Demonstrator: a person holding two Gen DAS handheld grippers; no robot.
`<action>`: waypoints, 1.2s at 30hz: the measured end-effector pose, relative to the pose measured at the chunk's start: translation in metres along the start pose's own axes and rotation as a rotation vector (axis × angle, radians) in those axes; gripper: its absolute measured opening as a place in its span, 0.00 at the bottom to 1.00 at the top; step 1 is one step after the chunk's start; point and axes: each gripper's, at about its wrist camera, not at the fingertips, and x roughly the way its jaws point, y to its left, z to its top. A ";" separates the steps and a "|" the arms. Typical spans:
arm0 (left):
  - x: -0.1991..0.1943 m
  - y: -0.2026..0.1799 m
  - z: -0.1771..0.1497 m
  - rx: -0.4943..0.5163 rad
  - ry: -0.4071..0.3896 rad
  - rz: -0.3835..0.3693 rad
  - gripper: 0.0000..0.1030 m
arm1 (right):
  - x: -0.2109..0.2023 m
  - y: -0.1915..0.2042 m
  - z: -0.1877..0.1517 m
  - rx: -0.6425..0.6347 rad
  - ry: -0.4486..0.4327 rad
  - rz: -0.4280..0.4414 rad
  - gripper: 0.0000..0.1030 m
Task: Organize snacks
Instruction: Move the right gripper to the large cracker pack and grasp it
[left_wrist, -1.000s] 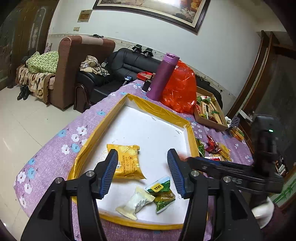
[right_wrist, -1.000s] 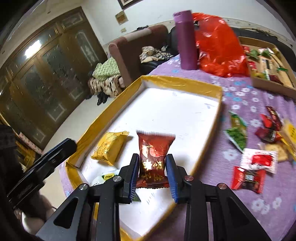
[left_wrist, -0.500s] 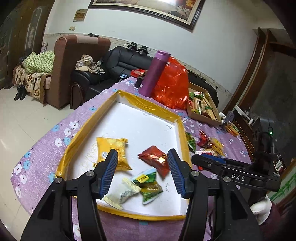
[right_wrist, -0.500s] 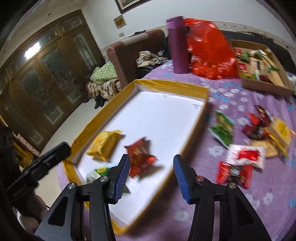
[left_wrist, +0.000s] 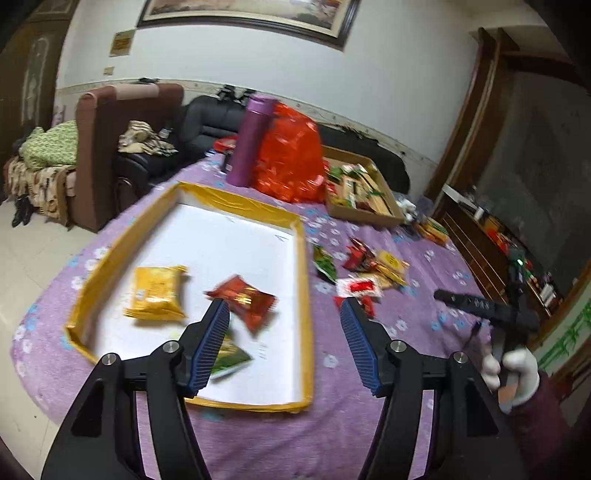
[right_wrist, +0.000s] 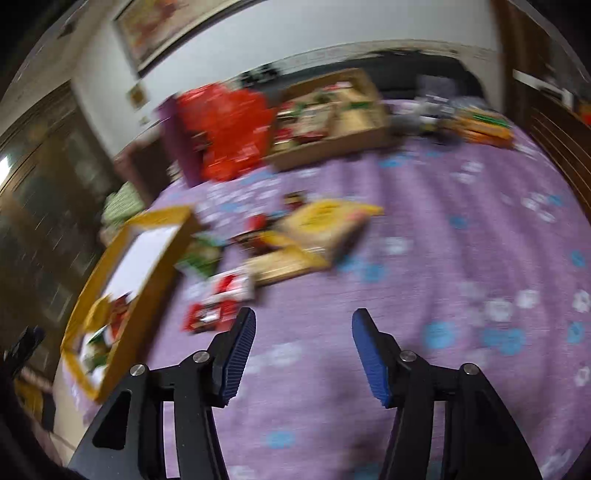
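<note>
Both grippers, left (left_wrist: 284, 341) and right (right_wrist: 303, 350), are opening with nothing between them, since the red packet (left_wrist: 243, 301) already lies in the tray (left_wrist: 304, 295) near its right edge, while loose snacks (right_wrist: 221, 295) wait beside it.

Home living room. Evidence: brown armchair (left_wrist: 122, 122) with clothes (left_wrist: 142, 138) piled beside it, black leather sofa (left_wrist: 207, 122) along the wall, large framed picture (left_wrist: 251, 14) above, tiled floor (left_wrist: 26, 258). Table wears a purple floral cloth (left_wrist: 424, 280) and carries a purple thermos (left_wrist: 251, 140), a red plastic bag (left_wrist: 291, 155), loose snack packets (left_wrist: 369, 266). Dark wooden cabinet (right_wrist: 40, 192) with panelled doors at 1 side.
</note>
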 end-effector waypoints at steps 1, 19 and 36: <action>0.003 -0.006 -0.001 0.009 0.008 -0.007 0.60 | 0.002 -0.009 0.003 0.025 0.006 0.001 0.56; 0.055 -0.047 -0.019 0.121 0.173 -0.079 0.60 | 0.128 0.003 0.122 0.008 0.086 -0.096 0.64; 0.059 -0.052 -0.024 0.128 0.193 -0.117 0.60 | 0.055 -0.011 0.033 -0.134 0.214 -0.048 0.72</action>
